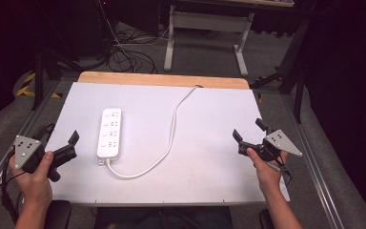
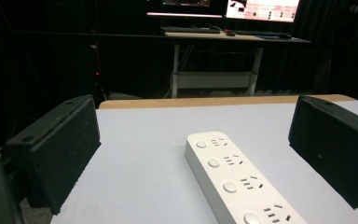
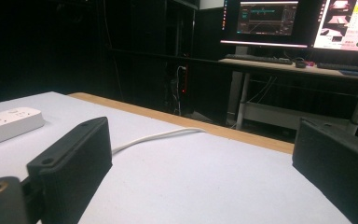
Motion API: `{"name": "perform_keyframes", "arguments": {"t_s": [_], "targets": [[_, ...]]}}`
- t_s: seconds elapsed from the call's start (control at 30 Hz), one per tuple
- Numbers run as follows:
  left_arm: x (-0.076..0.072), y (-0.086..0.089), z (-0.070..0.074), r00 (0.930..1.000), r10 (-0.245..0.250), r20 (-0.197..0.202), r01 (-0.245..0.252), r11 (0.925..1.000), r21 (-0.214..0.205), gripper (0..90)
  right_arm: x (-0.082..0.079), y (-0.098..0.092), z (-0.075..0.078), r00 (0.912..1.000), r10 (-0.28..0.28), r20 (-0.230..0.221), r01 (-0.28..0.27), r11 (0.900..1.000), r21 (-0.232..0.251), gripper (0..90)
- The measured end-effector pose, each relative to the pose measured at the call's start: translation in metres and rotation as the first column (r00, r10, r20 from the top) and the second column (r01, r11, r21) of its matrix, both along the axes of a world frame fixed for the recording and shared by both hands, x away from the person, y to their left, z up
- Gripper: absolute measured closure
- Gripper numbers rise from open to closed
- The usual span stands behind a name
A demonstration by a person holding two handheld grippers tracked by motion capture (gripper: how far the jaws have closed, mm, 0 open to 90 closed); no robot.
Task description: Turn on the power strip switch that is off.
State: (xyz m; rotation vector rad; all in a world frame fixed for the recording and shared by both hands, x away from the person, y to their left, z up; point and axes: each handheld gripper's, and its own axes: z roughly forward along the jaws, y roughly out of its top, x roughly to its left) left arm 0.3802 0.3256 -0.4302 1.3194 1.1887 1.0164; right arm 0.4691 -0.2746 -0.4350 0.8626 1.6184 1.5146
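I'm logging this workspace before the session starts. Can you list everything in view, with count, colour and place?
power strip: one, white, left half of the table, lying flat
cable: one, white, curving from the strip's near end to the table's far edge
table: one, white top with a wooden far edge
desk: one, white legs, on the floor beyond the table
monitors: at least two, lit, on the far desk
left gripper: one, black, open, at the table's left edge
right gripper: one, black, open, near the table's right edge
hands: two, holding the grippers

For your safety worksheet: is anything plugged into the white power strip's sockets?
No. The power strip lies flat with all its sockets bare; its own cable runs off the table's far edge.
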Motion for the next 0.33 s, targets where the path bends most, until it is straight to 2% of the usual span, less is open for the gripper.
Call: {"name": "perform_keyframes", "arguments": {"t_s": [0.23, 0.33], "targets": [[0.0007, -0.0003, -0.0003, 1.0000, -0.001, 0.001, 0.001, 1.0000, -0.001, 2.2, 0.0012, 0.0004, -0.0002, 1.0000, 0.004, 0.000, -0.004, 1.0000, 0.001, 3.4], [0.0008, -0.0001, -0.0005, 1.0000, -0.001, -0.002, 0.001, 1.0000, -0.002, 2.1, 0.0003, 0.0004, 0.0003, 0.9997, 0.010, 0.021, -0.010, 1.0000, 0.000, 2.8]]}}
